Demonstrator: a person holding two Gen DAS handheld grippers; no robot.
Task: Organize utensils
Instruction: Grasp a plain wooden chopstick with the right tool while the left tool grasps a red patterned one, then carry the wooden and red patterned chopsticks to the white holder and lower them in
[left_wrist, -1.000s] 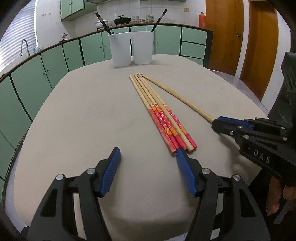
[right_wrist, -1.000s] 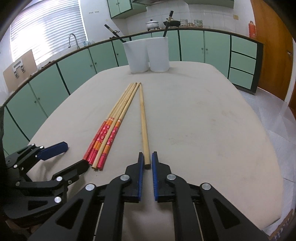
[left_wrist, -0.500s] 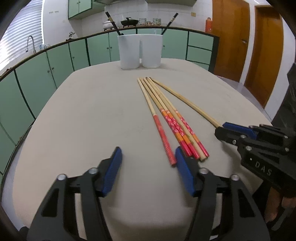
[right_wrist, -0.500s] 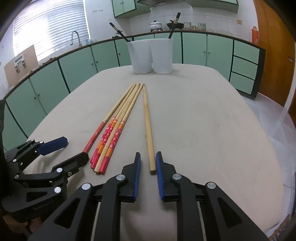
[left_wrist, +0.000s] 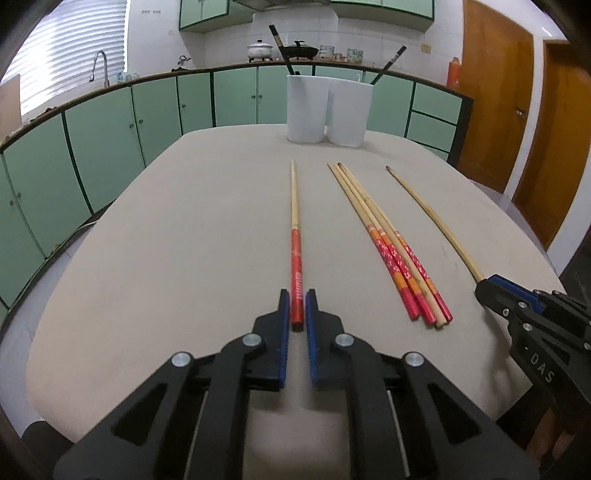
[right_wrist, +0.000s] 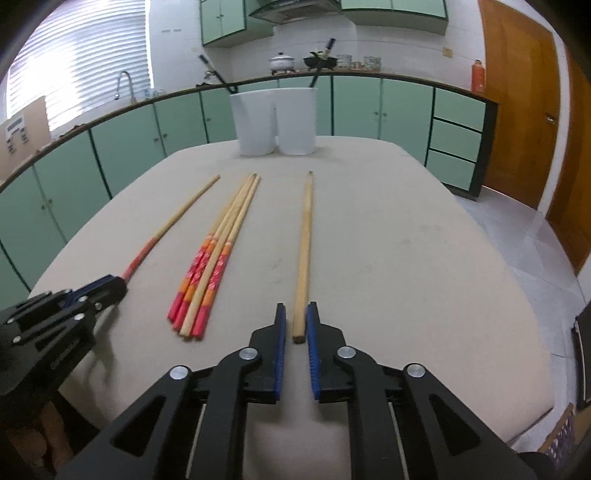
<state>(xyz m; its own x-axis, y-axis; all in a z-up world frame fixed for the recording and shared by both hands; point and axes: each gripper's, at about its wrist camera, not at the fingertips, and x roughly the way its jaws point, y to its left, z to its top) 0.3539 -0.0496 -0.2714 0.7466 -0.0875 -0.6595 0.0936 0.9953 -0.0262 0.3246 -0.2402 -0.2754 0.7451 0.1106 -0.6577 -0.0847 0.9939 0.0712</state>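
Note:
My left gripper (left_wrist: 297, 295) is closing, and its blue pads press on the red end of one red-ended chopstick (left_wrist: 295, 221), which lies alone, pointing at the white two-cup holder (left_wrist: 328, 109). Three more red-ended chopsticks (left_wrist: 384, 243) lie bundled to its right. Further right lies a plain wooden chopstick (left_wrist: 432, 218), its near end in my right gripper (left_wrist: 487, 288). In the right wrist view the right gripper (right_wrist: 296, 308) is closing around that plain chopstick (right_wrist: 306, 236), with the bundle (right_wrist: 218, 251) and the left gripper (right_wrist: 110, 286) to its left.
The beige table (left_wrist: 184, 240) has rounded edges, and the holder (right_wrist: 275, 120) at its far end has black chopsticks (left_wrist: 280, 48) sticking out. Green cabinets (left_wrist: 110, 140) curve around behind and to the left. Wooden doors (left_wrist: 495, 92) stand at the right.
The left jaws closed on the leftmost red-ended chopstick and drew it away from the bundle. The plain chopstick swung right, away from the bundle, with the right gripper.

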